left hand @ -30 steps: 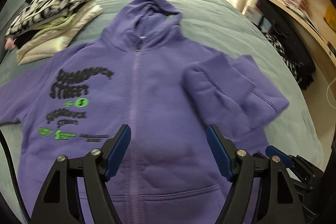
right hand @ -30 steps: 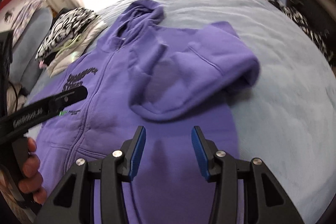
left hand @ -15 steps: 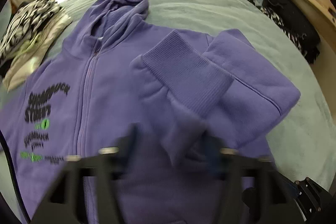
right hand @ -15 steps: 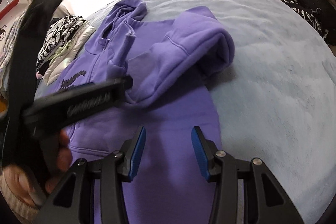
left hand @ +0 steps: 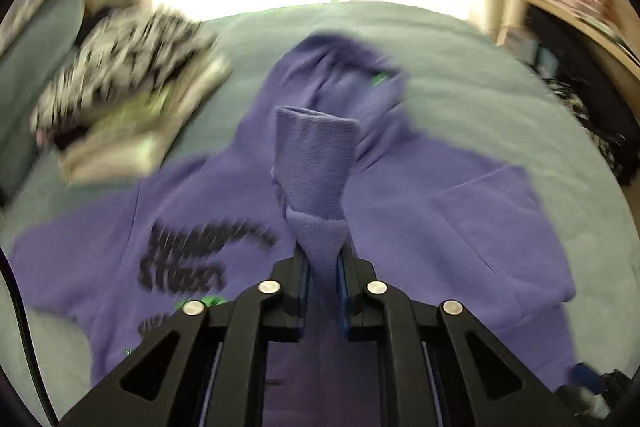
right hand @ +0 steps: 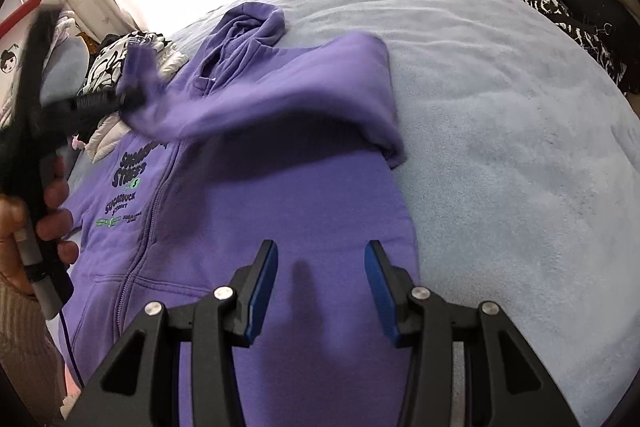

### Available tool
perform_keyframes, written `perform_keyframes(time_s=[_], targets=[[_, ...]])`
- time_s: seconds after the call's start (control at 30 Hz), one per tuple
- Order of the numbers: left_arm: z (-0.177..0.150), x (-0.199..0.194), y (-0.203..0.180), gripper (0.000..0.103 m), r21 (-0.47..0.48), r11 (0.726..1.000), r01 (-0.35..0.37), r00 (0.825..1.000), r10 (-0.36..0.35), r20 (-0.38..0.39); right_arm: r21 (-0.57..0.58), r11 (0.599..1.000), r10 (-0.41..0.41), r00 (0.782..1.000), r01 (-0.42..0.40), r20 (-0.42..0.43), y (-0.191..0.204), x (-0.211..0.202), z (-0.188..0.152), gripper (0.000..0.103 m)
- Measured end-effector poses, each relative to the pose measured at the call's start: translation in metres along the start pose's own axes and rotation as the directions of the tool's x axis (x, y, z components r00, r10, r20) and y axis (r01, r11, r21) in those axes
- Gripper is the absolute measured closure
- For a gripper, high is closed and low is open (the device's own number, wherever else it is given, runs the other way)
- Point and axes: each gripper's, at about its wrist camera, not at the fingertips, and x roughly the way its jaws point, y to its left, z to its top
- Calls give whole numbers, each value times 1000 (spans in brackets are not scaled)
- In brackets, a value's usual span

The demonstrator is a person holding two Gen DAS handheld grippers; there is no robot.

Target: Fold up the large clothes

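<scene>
Purple zip hoodie (right hand: 280,227) lies front-up on a pale blue-grey bedspread (right hand: 500,147), hood (right hand: 252,23) toward the bright window. Black and green lettering on one chest panel.

Left gripper (left hand: 323,263): jaws have just been closing, now clamped on the ribbed cuff (left hand: 316,163) of the hoodie's sleeve. The cuff stands up out of the blue pads. In the right wrist view the sleeve (right hand: 260,99) runs lifted across the chest from the far shoulder to this gripper, casting a shadow on the body below. A hand (right hand: 48,211) grips the tool's handle at the left edge; this part is blurred.

Right gripper (right hand: 320,283): jaws apart, nothing between them, hanging over the hoodie's lower body near its edge.

Stack of folded clothes (left hand: 128,95), black-and-white patterned piece on top, sits on the bedspread beside the hood. Wooden shelves (left hand: 580,7) off to the side.
</scene>
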Motion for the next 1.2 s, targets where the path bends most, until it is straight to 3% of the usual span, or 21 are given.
perform_keyframes(time_s=[0.13, 0.27, 0.43, 0.53, 0.63, 0.7, 0.73, 0.83, 0.9, 0.93, 0.97, 1.1, 1.13, 1.2], targets=[[-21, 37, 51, 57, -136, 986, 100, 982, -120, -146, -5, 1000, 4, 1000, -4, -26, 1, 4, 2, 58], [-23, 43, 84, 41, -259, 941, 217, 955, -260, -142, 1, 999, 41, 998, -41, -54, -1, 4, 19, 49], [-13, 49, 98, 37, -261, 931, 253, 947, -294, -131, 71, 986, 154, 987, -150, -55, -12, 2, 69, 39], [-7, 65, 93, 37, -221, 939, 264, 938, -304, -169, 94, 988, 127, 991, -123, -34, -21, 16, 106, 39], [-3, 77, 90, 37, -191, 948, 256, 940, -290, -180, 140, 984, 120, 991, -111, -54, -34, 47, 137, 39], [2, 80, 87, 53, -187, 949, 254, 944, -286, -167, 144, 986, 98, 993, -88, -71, -39, 71, 153, 39], [4, 80, 87, 72, -185, 947, 263, 942, -293, -161, 144, 987, 77, 993, -64, -85, -41, 85, 160, 39], [16, 80, 82, 88, -154, 952, 265, 946, -287, -150, 154, 988, 34, 990, -13, -139, -47, 119, 171, 39], [25, 74, 74, 90, -98, 959, 265, 953, -276, -124, 172, 985, 46, 986, -18, -158, -50, 134, 171, 44], [29, 70, 70, 91, -67, 966, 251, 961, -256, -100, 158, 987, 47, 987, -23, -153, -50, 137, 170, 74], [32, 63, 66, 91, -29, 970, 240, 968, -241, -64, 125, 992, 36, 990, -19, -138, -46, 135, 171, 86], [40, 49, 59, 91, 30, 980, 198, 977, -200, 76, 100, 995, -5, 999, 1, 40, -39, 104, 170, 90], [38, 55, 60, 90, 26, 983, 184, 979, -186, 81, 105, 994, -26, 998, 19, 64, -41, 104, 168, 90], [33, 74, 62, 88, 19, 987, 160, 987, -160, 22, 119, 991, -64, 998, 62, 16, -47, 121, 166, 86]])
